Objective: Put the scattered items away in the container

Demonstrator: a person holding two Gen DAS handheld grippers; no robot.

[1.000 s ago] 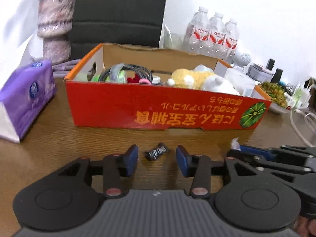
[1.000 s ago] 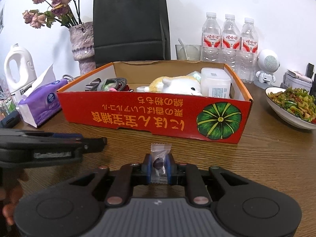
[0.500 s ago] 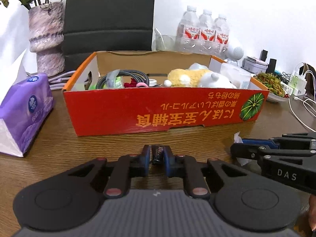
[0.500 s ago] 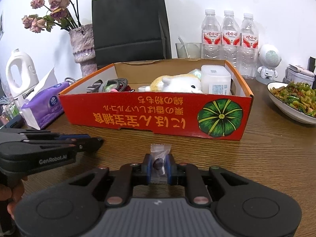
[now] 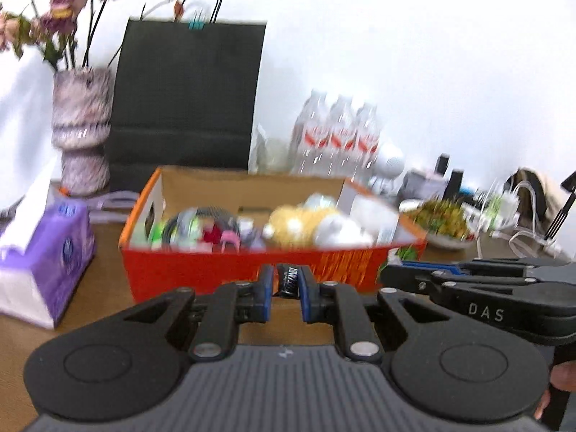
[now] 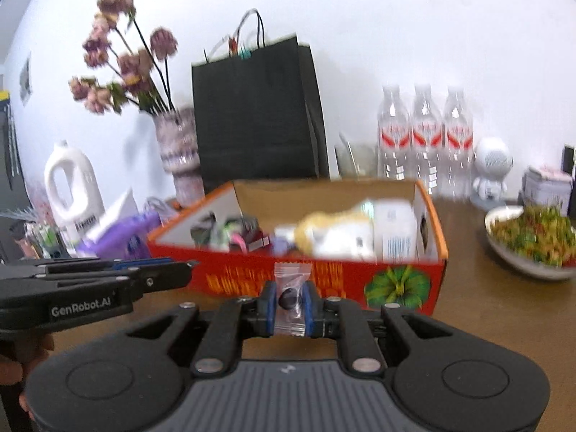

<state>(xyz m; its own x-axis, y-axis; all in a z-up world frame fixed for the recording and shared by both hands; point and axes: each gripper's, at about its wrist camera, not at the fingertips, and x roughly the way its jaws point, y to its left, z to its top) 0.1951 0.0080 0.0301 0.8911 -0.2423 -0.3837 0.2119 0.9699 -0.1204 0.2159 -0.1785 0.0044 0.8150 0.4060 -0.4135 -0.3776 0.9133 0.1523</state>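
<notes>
A red cardboard box [image 5: 201, 270] [image 6: 338, 280] stands on the wooden table, holding a plush toy [image 5: 306, 225] [image 6: 331, 232], a coiled cable [image 5: 201, 216] and other small items. My left gripper [image 5: 287, 280] is shut on a small dark wrapped candy [image 5: 288, 280], lifted off the table in front of the box's near wall. My right gripper [image 6: 291, 298] is shut on a clear-wrapped dark candy [image 6: 289, 297], also raised before the box. Each gripper shows from the side in the other's view, side by side.
A purple tissue pack [image 5: 46, 262] lies left of the box. Behind it stand a vase of dried flowers [image 5: 81, 136], a black paper bag [image 5: 187, 100] and three water bottles [image 6: 424, 136]. A bowl of greens [image 6: 529, 241] sits to the right, with cables [image 5: 518, 230] beyond.
My left gripper shut on the dark candy that lay on the table and lifted it. Both grippers rose with their candies, so the box sits lower and its inside shows more.
</notes>
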